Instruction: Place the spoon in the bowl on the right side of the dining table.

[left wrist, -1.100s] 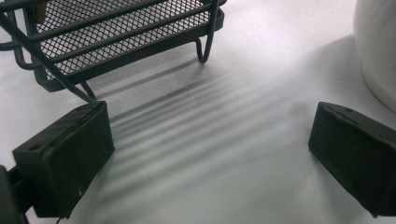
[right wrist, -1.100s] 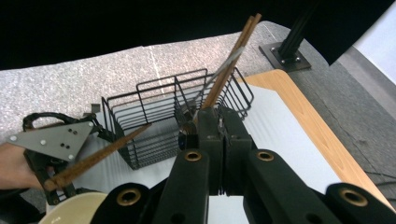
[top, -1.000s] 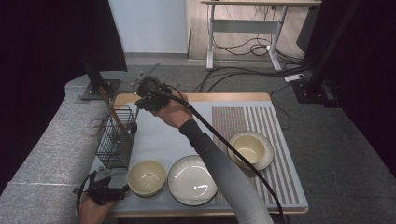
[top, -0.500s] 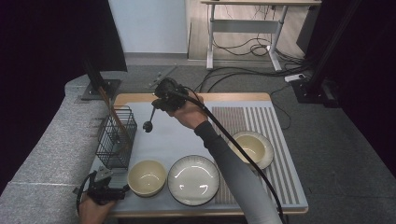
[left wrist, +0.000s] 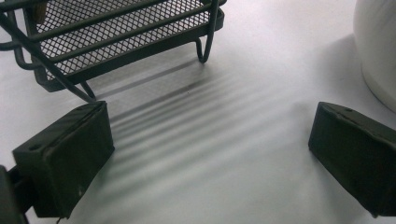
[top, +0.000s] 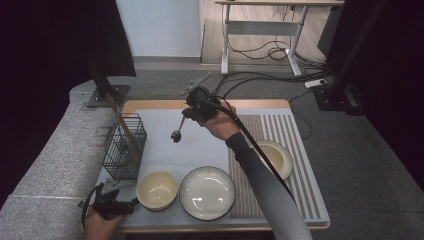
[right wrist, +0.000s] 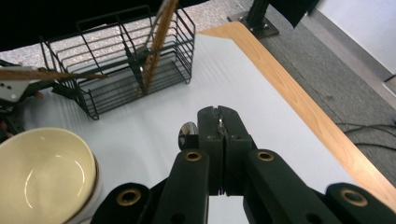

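My right gripper (top: 188,116) hangs over the middle back of the white mat, shut on the handle of a metal spoon (top: 177,133) that dangles bowl-down. In the right gripper view the jaws (right wrist: 218,122) are pressed together, with the spoon's bowl (right wrist: 187,133) peeking out to their left. A black wire basket (top: 123,148) (right wrist: 125,80) at the left holds wooden chopsticks (top: 121,123) (right wrist: 159,37). My left gripper (top: 113,201) (left wrist: 210,140) rests open at the front left corner. It lies between the basket's foot (left wrist: 116,37) and a cream bowl (left wrist: 379,46), with nothing between its jaws.
The cream bowl (top: 157,190) (right wrist: 42,173) and a grey-rimmed plate (top: 207,193) stand along the front edge. Another cream bowl (top: 273,158) sits on the striped drying mat (top: 298,150) at the right. A wooden table edge (top: 150,105) runs along the back.
My right gripper has carried the spoon rightward from above the wire basket toward the middle of the mat, sinking slightly. The left gripper has stayed put.
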`<state>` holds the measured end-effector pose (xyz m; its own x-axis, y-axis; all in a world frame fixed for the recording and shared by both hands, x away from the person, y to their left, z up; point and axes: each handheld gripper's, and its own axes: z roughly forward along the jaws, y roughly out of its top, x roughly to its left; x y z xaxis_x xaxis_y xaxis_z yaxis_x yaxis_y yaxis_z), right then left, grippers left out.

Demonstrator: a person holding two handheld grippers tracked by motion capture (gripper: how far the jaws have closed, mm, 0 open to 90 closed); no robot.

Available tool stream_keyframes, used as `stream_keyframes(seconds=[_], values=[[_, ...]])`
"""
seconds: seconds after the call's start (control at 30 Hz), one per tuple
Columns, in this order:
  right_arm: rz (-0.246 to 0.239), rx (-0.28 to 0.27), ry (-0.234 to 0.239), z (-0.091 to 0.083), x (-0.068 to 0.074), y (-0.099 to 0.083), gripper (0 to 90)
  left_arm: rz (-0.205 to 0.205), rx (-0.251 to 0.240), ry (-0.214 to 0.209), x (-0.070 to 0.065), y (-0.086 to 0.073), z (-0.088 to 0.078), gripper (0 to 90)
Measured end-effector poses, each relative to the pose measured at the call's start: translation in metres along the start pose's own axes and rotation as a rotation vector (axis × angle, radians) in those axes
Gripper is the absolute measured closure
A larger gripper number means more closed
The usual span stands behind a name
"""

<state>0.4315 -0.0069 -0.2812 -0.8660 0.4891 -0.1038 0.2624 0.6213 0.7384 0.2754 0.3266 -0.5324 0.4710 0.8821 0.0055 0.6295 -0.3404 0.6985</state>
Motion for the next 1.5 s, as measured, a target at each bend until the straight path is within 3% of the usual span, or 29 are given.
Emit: stream_keyframes(seconds=[0.87,1.5], values=[[0.095,0.006,-0.074,-0.048,-0.033,-0.072,89.3,0.002,0.000,0.002,0.000,0.000,0.000,0.0],[0.200,0.003,-0.148,-0.093,-0.059,-0.134,89.3,-0.001,-0.003,0.001,0.000,0.000,0.000,0.0]])
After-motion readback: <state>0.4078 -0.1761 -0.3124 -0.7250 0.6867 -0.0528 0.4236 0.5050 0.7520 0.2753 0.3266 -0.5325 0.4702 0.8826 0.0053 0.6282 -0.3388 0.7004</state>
